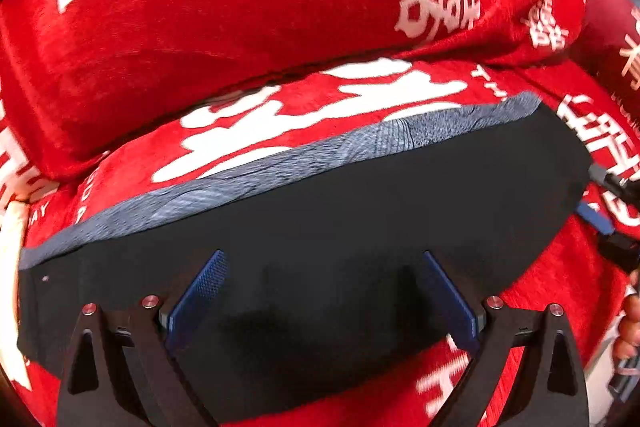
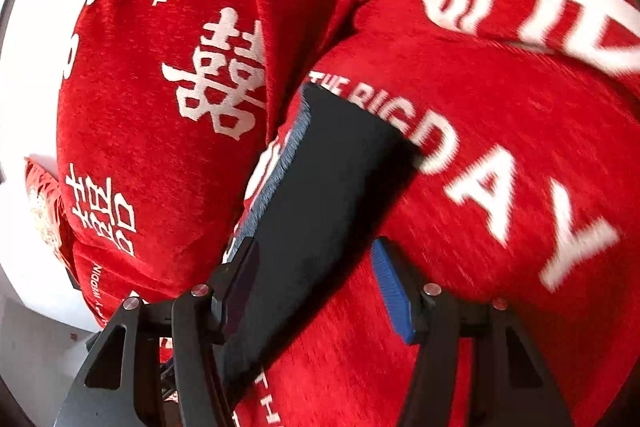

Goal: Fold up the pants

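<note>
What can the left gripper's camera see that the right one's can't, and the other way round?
Only the left view shows the whole long side of the dark pants with their grey waistband, and a hand at the right edge. Only the right view shows a white surface beyond the bedding and a small embroidered red cushion. Both show the red blanket with white lettering, the pants, and open jaws.

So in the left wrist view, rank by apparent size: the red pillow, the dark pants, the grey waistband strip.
1. red pillow
2. dark pants, close behind; nearness to the camera inflates them
3. grey waistband strip
</note>
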The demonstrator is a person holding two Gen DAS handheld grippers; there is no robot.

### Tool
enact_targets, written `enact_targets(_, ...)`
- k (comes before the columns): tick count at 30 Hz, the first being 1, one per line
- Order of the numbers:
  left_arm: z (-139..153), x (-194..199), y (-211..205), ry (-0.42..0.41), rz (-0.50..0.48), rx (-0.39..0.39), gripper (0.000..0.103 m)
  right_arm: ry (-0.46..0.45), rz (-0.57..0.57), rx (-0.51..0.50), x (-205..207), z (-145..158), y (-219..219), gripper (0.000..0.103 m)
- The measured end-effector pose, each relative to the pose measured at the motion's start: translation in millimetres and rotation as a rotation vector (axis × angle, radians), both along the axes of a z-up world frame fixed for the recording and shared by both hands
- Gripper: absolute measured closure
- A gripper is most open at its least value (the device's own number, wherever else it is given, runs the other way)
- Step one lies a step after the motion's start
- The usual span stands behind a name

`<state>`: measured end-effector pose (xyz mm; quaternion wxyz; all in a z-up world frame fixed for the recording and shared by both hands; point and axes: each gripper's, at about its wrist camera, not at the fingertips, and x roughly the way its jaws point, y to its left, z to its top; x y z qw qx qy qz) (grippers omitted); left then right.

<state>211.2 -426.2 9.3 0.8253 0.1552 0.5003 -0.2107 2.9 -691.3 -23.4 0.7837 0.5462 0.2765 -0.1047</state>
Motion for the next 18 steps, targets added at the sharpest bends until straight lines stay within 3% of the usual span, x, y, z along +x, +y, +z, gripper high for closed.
enact_targets(7, -24, 10, -12, 0.017, 0.008, 0.024, 0.005, -0.036, 0.02, -0.063, 27, 1, -10, 0.036)
enact_targets(12, -5, 7, -11, -0.027, -0.006, 0.008, 0.005, -0.052, 0.015, -0.075, 28, 2, -8, 0.036)
enact_targets(15, 7, 7, -12, -0.051, -0.014, -0.015, 0.005, -0.11, 0.003, -0.02, 10, -1, -4, 0.036)
enact_targets(18, 3, 10, -18, -0.038, -0.009, -0.012, 0.005, -0.138, 0.001, -0.007, 1, -3, -2, 0.036)
